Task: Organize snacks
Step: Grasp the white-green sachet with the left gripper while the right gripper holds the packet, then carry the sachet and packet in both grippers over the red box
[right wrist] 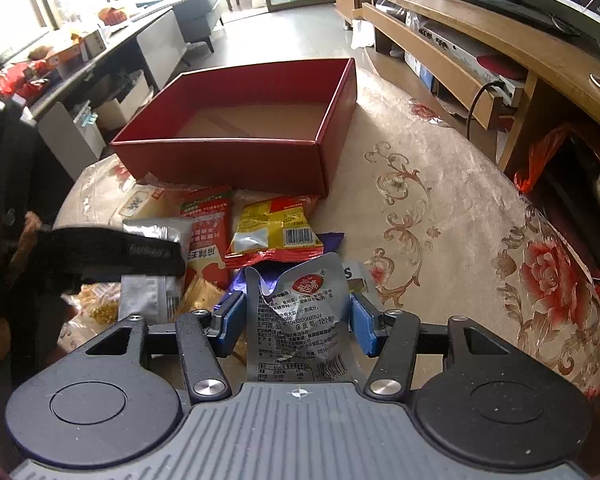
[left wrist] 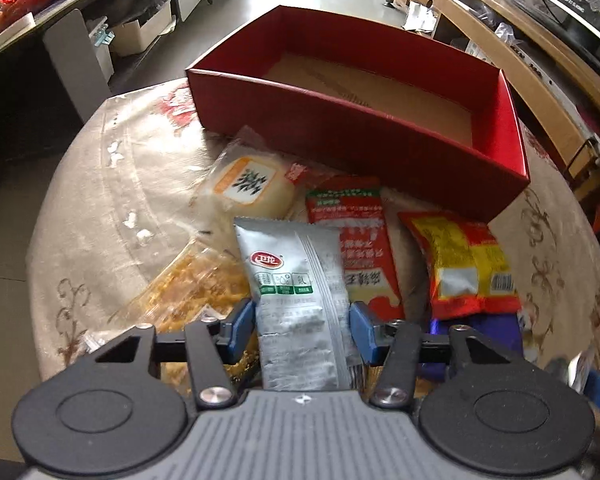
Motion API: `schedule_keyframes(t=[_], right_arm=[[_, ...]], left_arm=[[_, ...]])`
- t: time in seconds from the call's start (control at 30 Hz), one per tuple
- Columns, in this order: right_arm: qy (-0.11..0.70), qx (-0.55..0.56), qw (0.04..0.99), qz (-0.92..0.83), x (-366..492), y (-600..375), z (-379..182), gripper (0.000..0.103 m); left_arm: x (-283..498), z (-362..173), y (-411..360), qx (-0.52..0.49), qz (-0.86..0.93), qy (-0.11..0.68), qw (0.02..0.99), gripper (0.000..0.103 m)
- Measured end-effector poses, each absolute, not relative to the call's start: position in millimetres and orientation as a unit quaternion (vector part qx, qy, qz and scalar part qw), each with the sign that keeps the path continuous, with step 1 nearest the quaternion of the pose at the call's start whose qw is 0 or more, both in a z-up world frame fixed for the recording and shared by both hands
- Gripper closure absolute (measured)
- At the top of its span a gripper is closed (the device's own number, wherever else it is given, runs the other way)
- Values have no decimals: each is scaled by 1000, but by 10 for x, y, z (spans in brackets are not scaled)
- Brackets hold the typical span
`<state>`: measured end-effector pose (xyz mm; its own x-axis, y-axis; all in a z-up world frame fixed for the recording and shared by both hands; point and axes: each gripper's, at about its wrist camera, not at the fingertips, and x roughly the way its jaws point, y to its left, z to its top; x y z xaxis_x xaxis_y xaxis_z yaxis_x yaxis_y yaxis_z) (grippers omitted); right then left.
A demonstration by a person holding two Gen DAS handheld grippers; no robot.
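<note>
An empty red cardboard box stands at the far side of the round table. In front of it lies a pile of snack packets. My left gripper is shut on a silver packet with a red logo, its blue fingers pressing both sides. My right gripper is shut on a crumpled silver packet. The left gripper also shows in the right wrist view at the left, over the pile.
Loose on the table: a pale yellow packet, a red-and-white packet, a red-and-yellow packet, an orange snack bag, a purple packet. Wooden TV cabinet on the right, shelves at left.
</note>
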<state>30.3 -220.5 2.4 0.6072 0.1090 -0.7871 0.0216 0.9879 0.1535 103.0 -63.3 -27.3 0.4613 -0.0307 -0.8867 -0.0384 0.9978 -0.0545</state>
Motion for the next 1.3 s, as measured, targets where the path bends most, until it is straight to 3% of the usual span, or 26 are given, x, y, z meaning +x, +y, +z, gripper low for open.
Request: schedule_keyframes(t=[0.27, 0.33, 0.5, 0.63, 0.73, 0.8, 1.3], right_arm=[[437, 70, 896, 38, 289, -2131, 72, 40], [440, 67, 895, 38, 295, -2122, 60, 40], [444, 68, 893, 33, 280, -2158, 27, 40], [440, 79, 894, 25, 260, -2248, 45, 40], [437, 81, 895, 26, 238, -2283, 64, 40], [436, 81, 896, 29, 226, -2295, 73, 40], [431, 64, 900, 29, 304, -2149, 143, 41]], left_arm=[[786, -196, -398, -51, -19, 537, 842, 62], [789, -195, -433, -61, -16, 541, 839, 55], [811, -318, -725, -28, -5, 549, 835, 26], [786, -482, -922, 11, 4, 556, 831, 24], [709, -492, -947, 42, 14, 541, 840, 38], [700, -434, -879, 29, 9, 541, 840, 59], [646, 109, -592, -18, -55, 512, 857, 63]])
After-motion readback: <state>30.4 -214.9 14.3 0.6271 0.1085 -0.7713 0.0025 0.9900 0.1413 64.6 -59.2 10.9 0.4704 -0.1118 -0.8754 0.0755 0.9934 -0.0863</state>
